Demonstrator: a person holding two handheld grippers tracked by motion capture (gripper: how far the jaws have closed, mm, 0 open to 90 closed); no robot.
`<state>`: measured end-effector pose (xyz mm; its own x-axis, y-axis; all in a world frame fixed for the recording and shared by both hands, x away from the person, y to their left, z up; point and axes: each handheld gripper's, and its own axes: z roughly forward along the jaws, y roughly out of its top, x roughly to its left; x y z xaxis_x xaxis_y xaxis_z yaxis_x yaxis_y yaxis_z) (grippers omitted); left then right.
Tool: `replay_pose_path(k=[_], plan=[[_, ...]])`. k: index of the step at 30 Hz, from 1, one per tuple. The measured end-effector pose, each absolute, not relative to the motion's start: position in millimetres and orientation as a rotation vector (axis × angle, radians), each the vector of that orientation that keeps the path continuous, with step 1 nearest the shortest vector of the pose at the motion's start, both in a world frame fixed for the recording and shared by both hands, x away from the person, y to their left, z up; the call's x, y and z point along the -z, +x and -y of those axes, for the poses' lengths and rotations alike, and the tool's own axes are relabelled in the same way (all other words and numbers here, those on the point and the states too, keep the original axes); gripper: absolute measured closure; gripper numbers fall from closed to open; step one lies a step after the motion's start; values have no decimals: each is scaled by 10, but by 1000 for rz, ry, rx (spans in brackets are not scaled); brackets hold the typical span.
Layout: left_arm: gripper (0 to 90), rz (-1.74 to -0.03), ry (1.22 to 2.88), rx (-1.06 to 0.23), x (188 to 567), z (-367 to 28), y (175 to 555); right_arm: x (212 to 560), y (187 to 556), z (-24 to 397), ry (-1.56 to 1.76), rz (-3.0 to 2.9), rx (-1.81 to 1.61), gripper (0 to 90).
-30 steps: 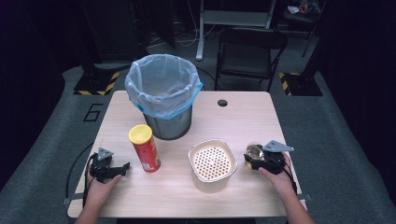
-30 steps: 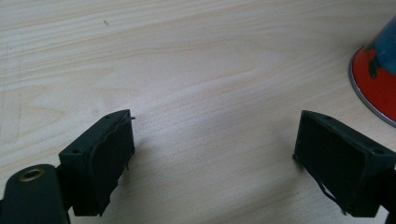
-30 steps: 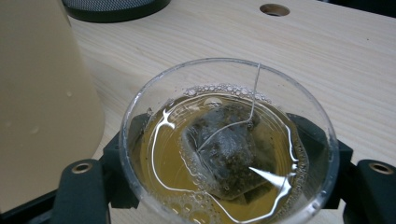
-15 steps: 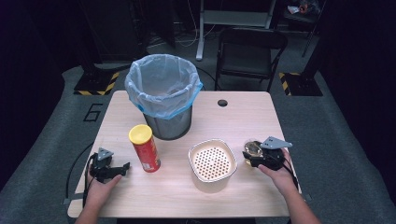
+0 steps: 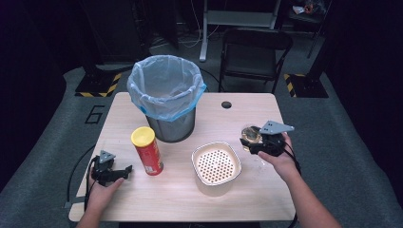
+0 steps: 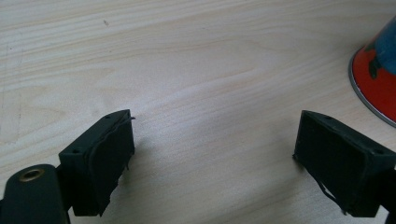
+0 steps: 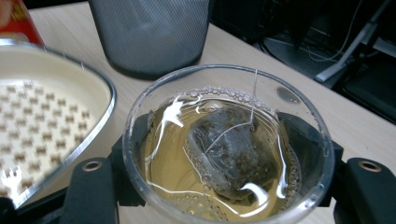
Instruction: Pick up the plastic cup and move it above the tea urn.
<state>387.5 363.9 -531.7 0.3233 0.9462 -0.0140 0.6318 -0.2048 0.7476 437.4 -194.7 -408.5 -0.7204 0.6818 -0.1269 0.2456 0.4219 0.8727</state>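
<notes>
**Right gripper holds a glass of tea; left gripper rests spread on the table**

Right gripper point(image 5: 254, 140): jaws closed on either side of a clear glass cup point(image 7: 229, 144), one black jaw against each wall. Cup holds amber tea. A tea bag point(image 7: 229, 156) lies sunk in it, its string running up to the far rim. Bubbles along the far edge of the liquid. No label or print readable on the glass. High view places the cup point(image 5: 250, 134) at the right side of the table, just right of the strainer bowl; whether it touches the tabletop I cannot tell. The person's right hand point(image 5: 280, 156) grips the tool from behind, grey three-cornered plate on top.

Left gripper point(image 6: 212, 161): jaws set wide apart, bare wood between them, gripping nothing. High view shows it point(image 5: 124, 169) low over the front-left of the table point(image 5: 247, 199), left hand point(image 5: 102, 192) behind it, cable trailing off the left edge.

Outward from there:
- Red chip can point(image 5: 147, 150), yellow lid, upright, just right of the left gripper. Its metal-rimmed base shows at the right edge of the left gripper view point(image 6: 376, 77). Printing on it too small and blurred to read.
- Cream bowl with a perforated strainer floor point(image 5: 216, 164), mid-table, between can and cup.
- Mesh waste bin point(image 5: 167, 97) with a pale blue bag liner, behind the can and the bowl.
- A "6" marked on the floor point(image 5: 95, 114) left of the table.
- Black folding chair point(image 5: 254, 54) beyond the far edge.
</notes>
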Motion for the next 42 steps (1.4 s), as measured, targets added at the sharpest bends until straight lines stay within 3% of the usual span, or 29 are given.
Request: replay_pose_path(k=[11,42], plan=[[115,-1389,1930,-608,5316,-3640,3875,3847,4612,1722,727,-2189,-1342,336],[115,-1388,1929,-607,5317,-3640,3874,3938,4863,1327,464,-2263,-1311,336]])
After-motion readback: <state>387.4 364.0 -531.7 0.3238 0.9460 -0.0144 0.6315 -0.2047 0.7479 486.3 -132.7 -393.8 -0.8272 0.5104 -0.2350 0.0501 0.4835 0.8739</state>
